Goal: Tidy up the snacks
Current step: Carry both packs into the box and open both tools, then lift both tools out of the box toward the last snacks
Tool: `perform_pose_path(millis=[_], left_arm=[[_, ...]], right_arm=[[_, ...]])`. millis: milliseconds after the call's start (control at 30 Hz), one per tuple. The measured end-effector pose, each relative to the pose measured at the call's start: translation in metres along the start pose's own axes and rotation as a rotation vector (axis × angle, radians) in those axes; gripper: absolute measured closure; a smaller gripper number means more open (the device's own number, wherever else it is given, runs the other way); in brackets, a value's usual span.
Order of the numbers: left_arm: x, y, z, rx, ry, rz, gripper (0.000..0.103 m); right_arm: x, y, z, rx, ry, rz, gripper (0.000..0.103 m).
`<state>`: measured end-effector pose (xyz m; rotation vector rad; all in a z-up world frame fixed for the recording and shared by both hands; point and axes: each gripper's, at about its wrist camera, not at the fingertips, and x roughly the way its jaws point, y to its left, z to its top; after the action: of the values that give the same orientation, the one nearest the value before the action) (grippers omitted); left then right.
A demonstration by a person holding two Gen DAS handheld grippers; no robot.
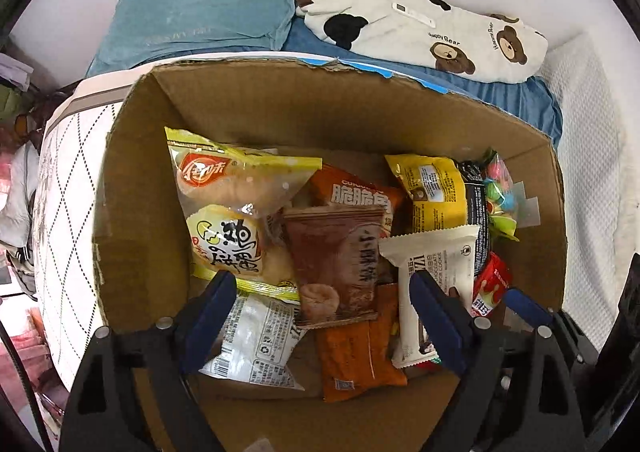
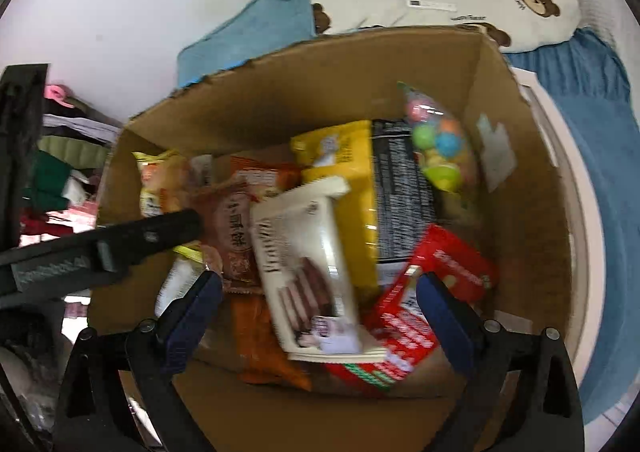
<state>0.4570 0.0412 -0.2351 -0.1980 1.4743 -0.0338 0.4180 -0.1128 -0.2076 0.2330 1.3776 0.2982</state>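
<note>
An open cardboard box [image 1: 280, 100] [image 2: 320, 72] holds several snack packets. In the left wrist view my left gripper [image 1: 320, 292] hangs open over a brown packet [image 1: 336, 264], pointing down into the box. A yellow cake bag [image 1: 224, 212] lies left of it, with a white label-side packet [image 1: 256, 336] and an orange packet [image 1: 356, 356] nearer. My right gripper [image 2: 320, 292] is open above a white cookie packet [image 2: 308, 272] and a red box [image 2: 440, 272], gripping neither. One blue finger of the right gripper [image 1: 524, 304] shows at the right of the left wrist view.
A yellow bag [image 2: 340, 156] and a bag of coloured candy balls [image 2: 440, 148] stand at the box's far right. The box sits on a bed with a blue pillow [image 1: 208, 8] and a bear-print cushion [image 1: 420, 28]. Clothes clutter [image 2: 60, 156] lies left of the bed.
</note>
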Motion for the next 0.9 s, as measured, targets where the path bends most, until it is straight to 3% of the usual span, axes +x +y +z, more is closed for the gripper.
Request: perform_pose_path(millis=[367, 667, 900], left_arm=[[-0.006, 0.006, -0.027, 0.007, -0.051, 0.044, 0.015], [-0.014, 0.01, -0.05, 0.028, -0.093, 0.062, 0.015], [-0.034, 0.016, -0.067, 0.029, -0.169, 0.08, 0.015]], right_arm=[[-0.016, -0.003, -0.016, -0.06, -0.044, -0.154, 0.003], [-0.031, 0.001, -0.032, -0.086, -0.076, -0.184, 0.003], [-0.051, 0.007, -0.049, -0.118, -0.135, -0.208, 0.003]])
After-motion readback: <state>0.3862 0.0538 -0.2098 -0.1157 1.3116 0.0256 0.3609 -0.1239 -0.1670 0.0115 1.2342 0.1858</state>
